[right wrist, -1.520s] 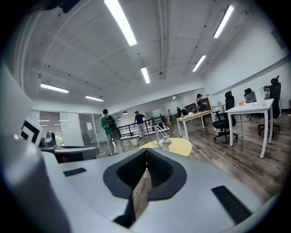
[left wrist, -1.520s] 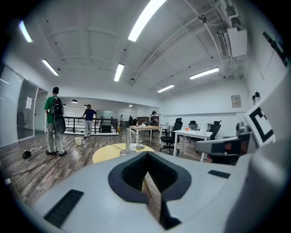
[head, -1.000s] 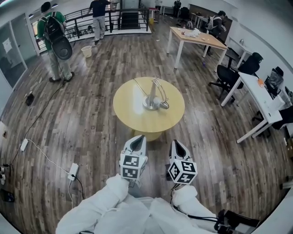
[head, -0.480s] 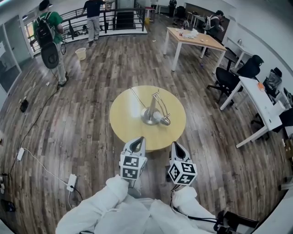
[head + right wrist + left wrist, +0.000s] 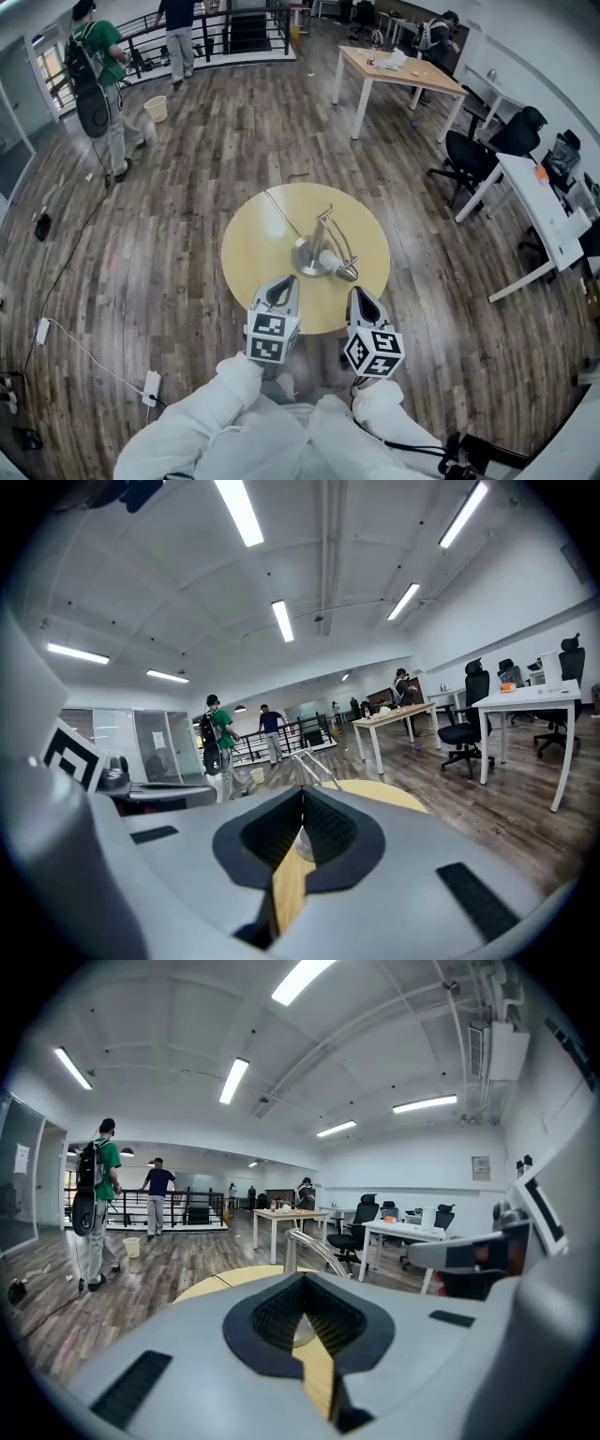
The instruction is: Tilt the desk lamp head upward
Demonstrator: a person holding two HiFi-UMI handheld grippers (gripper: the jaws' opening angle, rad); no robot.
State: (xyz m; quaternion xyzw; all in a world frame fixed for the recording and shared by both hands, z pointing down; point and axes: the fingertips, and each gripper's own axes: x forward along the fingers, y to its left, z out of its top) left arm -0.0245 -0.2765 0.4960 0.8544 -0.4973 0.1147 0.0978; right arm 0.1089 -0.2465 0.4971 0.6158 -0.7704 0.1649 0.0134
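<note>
A silver desk lamp (image 5: 323, 251) stands on a round yellow table (image 5: 258, 246). Its round base sits near the table's middle, its wire arm rises, and its head (image 5: 339, 268) hangs low toward the near right. My left gripper (image 5: 279, 286) and right gripper (image 5: 362, 295) are side by side at the table's near edge, both shut and empty, short of the lamp. In the left gripper view the shut left gripper (image 5: 302, 1285) points at the lamp arm (image 5: 308, 1245). In the right gripper view the right gripper (image 5: 302, 799) is shut too, with the lamp arm (image 5: 315, 767) beyond.
Wooden floor surrounds the table. A wooden desk (image 5: 394, 71) stands far back, and white desks with black office chairs (image 5: 472, 157) stand at the right. A person with a backpack (image 5: 91, 80) is far left by a railing. A power strip (image 5: 151, 384) and cable lie near left.
The table and lamp have come nearer to me and now lie just past the jaw tips. Both grippers keep their pose and stay shut.
</note>
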